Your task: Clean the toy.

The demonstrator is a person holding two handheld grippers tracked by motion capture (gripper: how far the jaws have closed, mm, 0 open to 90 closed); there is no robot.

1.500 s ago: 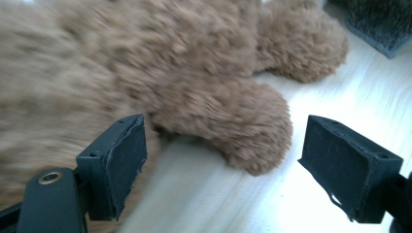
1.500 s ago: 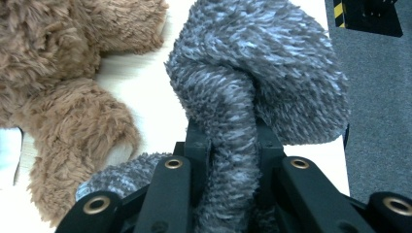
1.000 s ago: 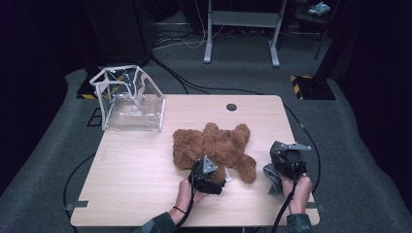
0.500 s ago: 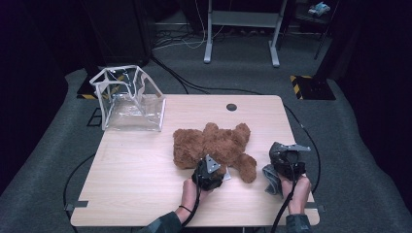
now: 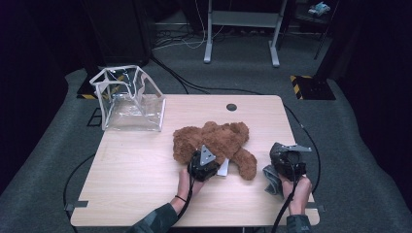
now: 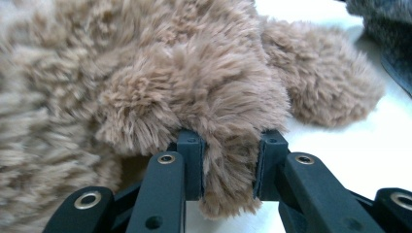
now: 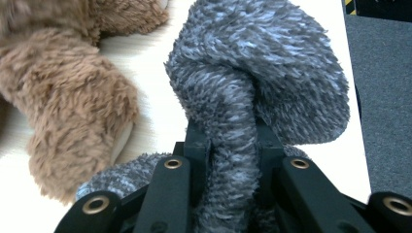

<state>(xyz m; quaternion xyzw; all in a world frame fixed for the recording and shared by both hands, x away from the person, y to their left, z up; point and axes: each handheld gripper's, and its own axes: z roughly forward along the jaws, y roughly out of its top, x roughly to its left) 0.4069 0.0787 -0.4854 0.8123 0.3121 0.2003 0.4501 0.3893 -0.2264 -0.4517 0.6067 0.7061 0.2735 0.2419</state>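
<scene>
A light wooden table [image 5: 141,179] is carrying a brown plush bear [image 5: 214,141] near its middle, a clear plastic bag [image 5: 128,99] standing at its far left corner, and what is probably a grey plush toy [image 5: 273,178] lying near the right edge.

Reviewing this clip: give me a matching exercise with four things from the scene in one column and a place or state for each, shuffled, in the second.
Things
1. brown teddy bear
2. grey plush toy
3. clear plastic bag
4. round cable hole

Places or states
A. stands open at the table's far left corner
B. set in the tabletop near the far edge
C. a tuft of its fur pinched by the left gripper
D. a fold of it clamped in the right gripper, at the table's near right

Pairs: 1-C, 2-D, 3-A, 4-B
</scene>
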